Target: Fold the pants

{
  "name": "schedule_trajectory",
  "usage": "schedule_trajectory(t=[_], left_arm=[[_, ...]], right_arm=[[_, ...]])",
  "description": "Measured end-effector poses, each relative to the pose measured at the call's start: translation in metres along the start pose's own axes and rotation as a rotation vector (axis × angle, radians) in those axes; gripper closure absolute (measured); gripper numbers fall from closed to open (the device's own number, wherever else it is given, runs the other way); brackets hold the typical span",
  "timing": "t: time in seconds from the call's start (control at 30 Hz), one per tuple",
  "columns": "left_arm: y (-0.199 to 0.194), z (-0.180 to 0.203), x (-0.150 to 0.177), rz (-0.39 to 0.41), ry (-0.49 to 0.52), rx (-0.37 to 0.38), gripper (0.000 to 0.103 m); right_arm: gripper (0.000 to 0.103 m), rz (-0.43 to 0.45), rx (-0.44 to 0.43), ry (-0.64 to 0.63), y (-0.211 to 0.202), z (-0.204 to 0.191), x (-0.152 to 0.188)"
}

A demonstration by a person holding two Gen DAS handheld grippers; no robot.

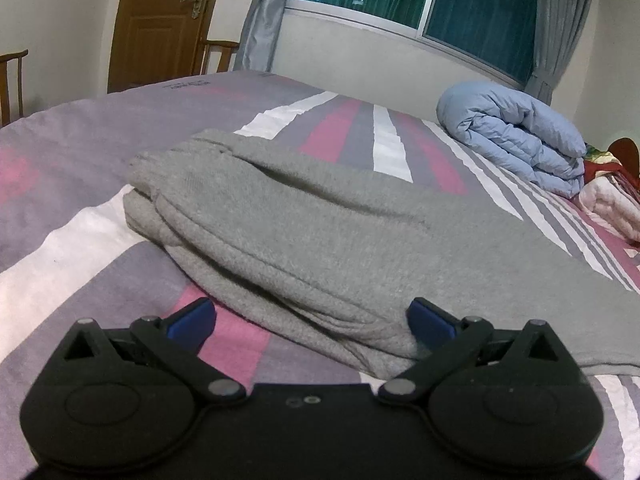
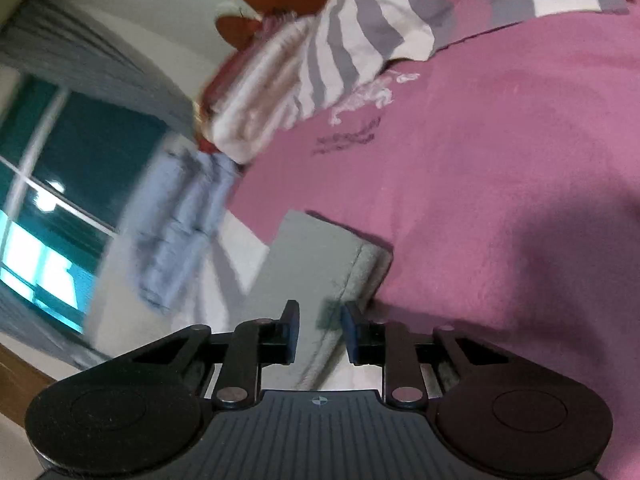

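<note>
The left gripper stood with jaws wide over the gray pants on the bed, while the right gripper had its jaws narrowed around a pant edge, not visibly pressing.

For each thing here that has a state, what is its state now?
gray pants: lying on the bed, partly folded.
left tongs: wide open, astride the pants' near edge, not gripping.
right tongs: narrowly apart, pants cuff between them, pads not pressing.
blue duvet: rolled up.
door: closed.
</note>
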State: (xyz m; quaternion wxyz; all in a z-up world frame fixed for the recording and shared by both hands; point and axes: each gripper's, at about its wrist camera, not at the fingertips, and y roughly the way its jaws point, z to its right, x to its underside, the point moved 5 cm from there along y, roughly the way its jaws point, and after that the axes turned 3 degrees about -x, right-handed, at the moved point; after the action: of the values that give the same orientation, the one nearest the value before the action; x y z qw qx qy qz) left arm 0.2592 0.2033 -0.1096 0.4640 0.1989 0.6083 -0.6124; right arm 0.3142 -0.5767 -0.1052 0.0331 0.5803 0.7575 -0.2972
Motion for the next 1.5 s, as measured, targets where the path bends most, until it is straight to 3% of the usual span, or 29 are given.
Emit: schedule_trajectory(t=[0.27,0.33,0.63,0.73,0.77,0.8,0.97,1.0,1.07,1.13,1.5], left_arm=[[0.000,0.000,-0.001,0.001,-0.004,0.004,0.005],[0.000,0.001,-0.001,0.000,-0.005,0.004,0.005],[0.000,0.000,-0.001,0.000,-0.004,0.003,0.005],[0.000,0.000,-0.001,0.001,-0.004,0.004,0.005],[0.000,0.000,-0.001,0.001,-0.005,0.004,0.005],[0.000,0.000,-0.001,0.001,-0.005,0.004,0.005],[0.000,0.000,-0.001,0.001,-0.005,0.005,0.005],[-0.001,0.000,-0.001,0.000,-0.007,0.005,0.005],[0.000,0.000,-0.001,-0.001,-0.008,0.005,0.005],[-0.001,0.001,-0.001,0.000,-0.007,0.006,0.005],[-0.002,0.001,-0.001,0.000,-0.011,0.007,0.005]], right_arm=[[0.084,0.009,-0.040,-0.024,0.003,-0.007,-0.008],[0.084,0.006,-0.013,-0.045,0.003,-0.006,-0.009],[0.083,-0.024,-0.026,0.059,0.006,0.010,-0.007],[0.084,-0.039,-0.023,0.021,0.016,0.005,-0.008],[0.099,-0.043,-0.023,-0.016,0.018,-0.001,-0.009],[0.099,-0.043,-0.027,-0.052,0.019,-0.010,-0.011],[0.099,0.086,-0.204,-0.081,-0.006,-0.044,-0.026],[0.099,0.095,-0.182,-0.096,-0.005,-0.041,-0.024],[0.099,0.031,-0.092,-0.031,0.011,-0.016,-0.016],[0.099,0.013,-0.068,0.019,0.016,0.003,-0.010],[0.099,-0.033,-0.028,-0.006,0.017,0.011,-0.008]])
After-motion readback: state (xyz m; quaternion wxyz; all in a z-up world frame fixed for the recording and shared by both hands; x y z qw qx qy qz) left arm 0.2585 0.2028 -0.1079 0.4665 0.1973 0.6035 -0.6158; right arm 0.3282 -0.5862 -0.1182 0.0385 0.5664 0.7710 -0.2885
